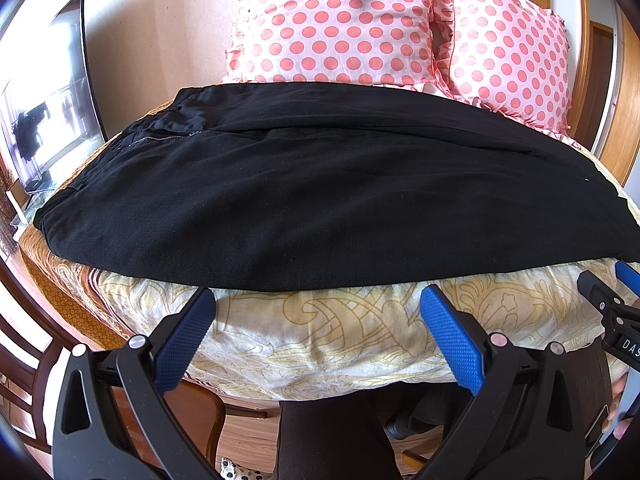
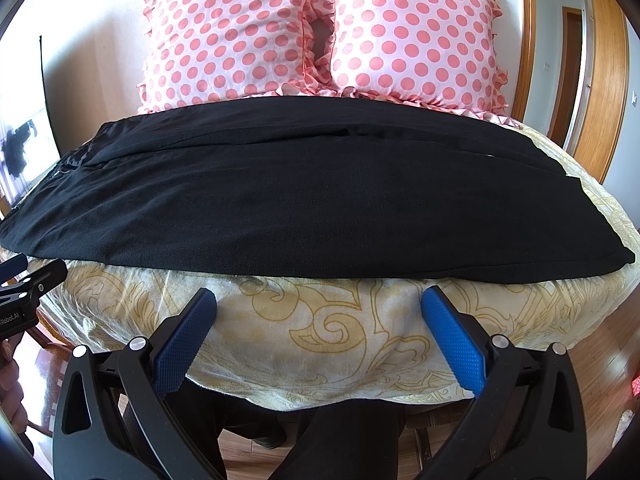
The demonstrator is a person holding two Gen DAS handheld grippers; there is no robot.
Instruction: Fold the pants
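Observation:
Black pants (image 1: 320, 184) lie flat across the bed, folded lengthwise, waistband and zipper at the left, leg ends at the right; they also show in the right wrist view (image 2: 320, 200). My left gripper (image 1: 318, 300) is open and empty, hovering just short of the pants' near edge. My right gripper (image 2: 319, 300) is open and empty, also just short of the near edge. The right gripper shows at the right edge of the left wrist view (image 1: 612, 292); the left gripper shows at the left edge of the right wrist view (image 2: 28, 280).
The bed has a cream cover with a yellow scroll pattern (image 1: 320, 336). Two pink polka-dot pillows (image 2: 320, 36) stand behind the pants. A wooden chair (image 1: 192, 412) and a person's dark-clad legs (image 1: 332, 440) are below the bed's near edge. A wooden door frame (image 2: 600, 80) is at the right.

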